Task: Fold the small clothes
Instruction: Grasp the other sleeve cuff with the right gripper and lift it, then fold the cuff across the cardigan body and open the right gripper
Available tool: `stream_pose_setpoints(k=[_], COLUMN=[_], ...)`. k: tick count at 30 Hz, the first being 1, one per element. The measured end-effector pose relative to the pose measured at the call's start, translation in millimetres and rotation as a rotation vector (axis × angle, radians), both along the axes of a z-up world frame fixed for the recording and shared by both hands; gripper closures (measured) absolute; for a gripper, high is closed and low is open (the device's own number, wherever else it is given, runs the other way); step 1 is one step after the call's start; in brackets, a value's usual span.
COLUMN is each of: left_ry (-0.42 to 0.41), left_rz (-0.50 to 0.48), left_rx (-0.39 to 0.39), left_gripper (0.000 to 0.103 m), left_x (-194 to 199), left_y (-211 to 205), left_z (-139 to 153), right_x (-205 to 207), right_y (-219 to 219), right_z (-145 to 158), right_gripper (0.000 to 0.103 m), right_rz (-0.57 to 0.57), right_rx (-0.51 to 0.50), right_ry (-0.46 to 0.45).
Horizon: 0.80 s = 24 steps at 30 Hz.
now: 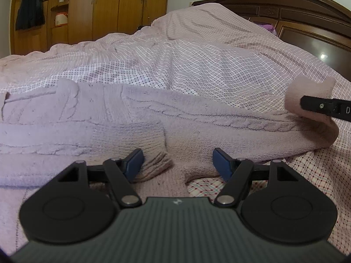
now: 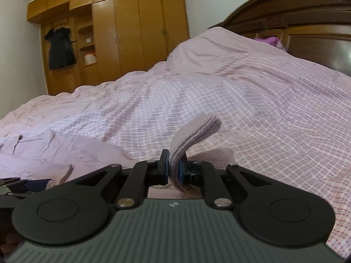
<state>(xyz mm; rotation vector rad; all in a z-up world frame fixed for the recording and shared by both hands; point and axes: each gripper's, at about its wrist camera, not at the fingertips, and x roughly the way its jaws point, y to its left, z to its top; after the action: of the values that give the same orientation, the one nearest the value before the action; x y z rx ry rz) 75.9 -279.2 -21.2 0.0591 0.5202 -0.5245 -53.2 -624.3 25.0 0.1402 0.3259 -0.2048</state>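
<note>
Pink sweater [image 1: 153,118] spread flat across the checked bed [image 1: 197,61]. Left tool [image 1: 178,162] gaping wide over a folded-in cuff [image 1: 153,164]. Right tool [image 2: 174,171] clamped tight on a lifted sweater edge.

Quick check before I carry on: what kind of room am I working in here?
Almost certainly a home bedroom: the sweater lies on a bed with a checked cover, against a dark carved headboard, with a built-in wooden wardrobe across the room.

bed [image 1: 197,50] | checked pinkish cover, rumpled | pink knit sweater [image 1: 136,118] lies spread on it
</note>
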Motion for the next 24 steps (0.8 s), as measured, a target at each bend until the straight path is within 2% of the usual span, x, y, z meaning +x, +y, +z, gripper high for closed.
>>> stream_pose_setpoints(k=[3, 7, 12, 17, 19, 21, 23, 24], left_ry=[0.005, 0.029, 0.057, 0.071, 0.079, 0.090, 0.118, 0.128], left_rz=[-0.001, -0.005, -0.011, -0.010, -0.009, -0.012, -0.016, -0.017], left_rx=[-0.023, -0.104, -0.186, -0.224, -0.239, -0.257, -0.293, -0.304], left_gripper=[0.031, 0.031, 0.030, 0.031, 0.031, 0.030, 0.031, 0.031], left_x=[0, 2, 5, 6, 7, 9, 13, 14], left_y=[3, 14, 25, 29, 31, 34, 39, 41], left_z=[1, 2, 2, 2, 1, 0, -2, -2], right_x=[6, 17, 28, 45, 52, 49, 40, 35], right_y=[11, 20, 39, 52, 47, 38, 33, 32], right_z=[-2, -3, -8, -22, -29, -28, -26, -24], right_gripper=[0.095, 0.095, 0.094, 0.094, 0.092, 0.084, 0.059, 0.051], right_rz=[0.053, 0.102, 0.178, 0.314, 0.320, 0.337, 0.345, 0.352], right_rx=[0.002, 0.027, 0.000, 0.004, 0.038, 0.100, 0.143, 0.150], right_ry=[0.009, 0.023, 0.051, 0.148, 0.196, 0.187, 0.187, 0.188])
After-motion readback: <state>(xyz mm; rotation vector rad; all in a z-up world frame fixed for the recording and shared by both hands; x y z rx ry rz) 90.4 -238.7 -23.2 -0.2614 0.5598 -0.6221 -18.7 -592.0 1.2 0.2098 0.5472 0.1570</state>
